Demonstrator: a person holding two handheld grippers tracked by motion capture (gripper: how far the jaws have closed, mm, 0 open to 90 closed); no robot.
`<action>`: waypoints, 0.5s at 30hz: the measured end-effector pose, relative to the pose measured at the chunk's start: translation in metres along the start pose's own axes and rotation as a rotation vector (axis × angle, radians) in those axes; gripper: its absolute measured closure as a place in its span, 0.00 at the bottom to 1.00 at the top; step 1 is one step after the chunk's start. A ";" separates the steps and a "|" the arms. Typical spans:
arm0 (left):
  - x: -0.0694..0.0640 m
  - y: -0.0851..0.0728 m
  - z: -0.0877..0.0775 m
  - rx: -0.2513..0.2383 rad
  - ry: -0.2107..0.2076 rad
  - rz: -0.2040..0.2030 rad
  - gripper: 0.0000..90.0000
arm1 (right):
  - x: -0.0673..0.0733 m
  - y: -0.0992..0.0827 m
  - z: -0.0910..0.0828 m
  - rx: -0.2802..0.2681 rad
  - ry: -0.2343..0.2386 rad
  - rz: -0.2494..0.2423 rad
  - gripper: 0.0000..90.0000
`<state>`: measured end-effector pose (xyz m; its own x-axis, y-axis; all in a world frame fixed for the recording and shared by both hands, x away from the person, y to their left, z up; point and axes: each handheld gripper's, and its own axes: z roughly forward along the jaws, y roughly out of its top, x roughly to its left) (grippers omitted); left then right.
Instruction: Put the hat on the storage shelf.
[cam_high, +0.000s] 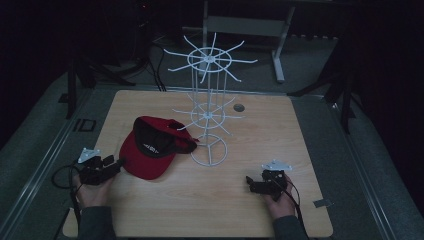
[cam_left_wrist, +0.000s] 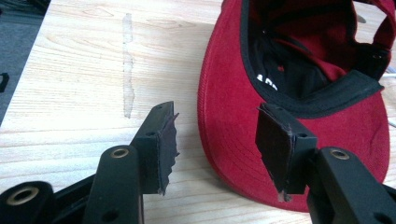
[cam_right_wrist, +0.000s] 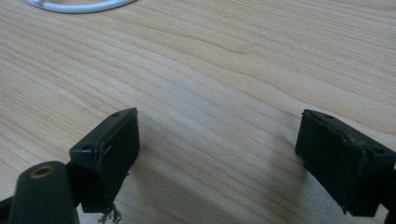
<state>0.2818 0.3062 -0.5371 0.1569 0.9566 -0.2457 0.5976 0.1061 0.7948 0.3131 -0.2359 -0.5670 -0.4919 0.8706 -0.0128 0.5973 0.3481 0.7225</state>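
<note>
Your wooden table (cam_high: 165, 210) carries everything, and the white wire rack (cam_high: 208, 107) stands upright near its middle, its round base flat on the wood. The red cap (cam_high: 150, 150) lies upside down just left of that base, brim toward you. Your left gripper (cam_high: 114, 165) sits at the brim's near left edge; its jaws stand apart, one on bare wood, one over the brim (cam_left_wrist: 224, 116), not pressing it. Your right gripper (cam_high: 251, 183) rests well apart from the cap at the near right, jaws wide apart over bare wood.
</note>
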 end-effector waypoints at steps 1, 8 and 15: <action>0.000 0.000 0.000 -0.001 -0.001 0.000 0.54 | 0.000 0.000 0.000 0.000 0.000 0.000 0.15; 0.001 0.001 0.000 -0.002 -0.005 0.000 0.54 | 0.000 0.000 0.000 0.000 0.000 0.000 0.15; 0.000 0.008 0.002 0.013 0.006 0.019 0.51 | 0.000 0.000 0.000 0.001 0.000 0.001 0.15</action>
<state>0.2887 0.3069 -0.5318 0.1636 0.9601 -0.2266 0.6046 0.0839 0.7921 0.3130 -0.2358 -0.5669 -0.4914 0.8709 -0.0118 0.5984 0.3474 0.7220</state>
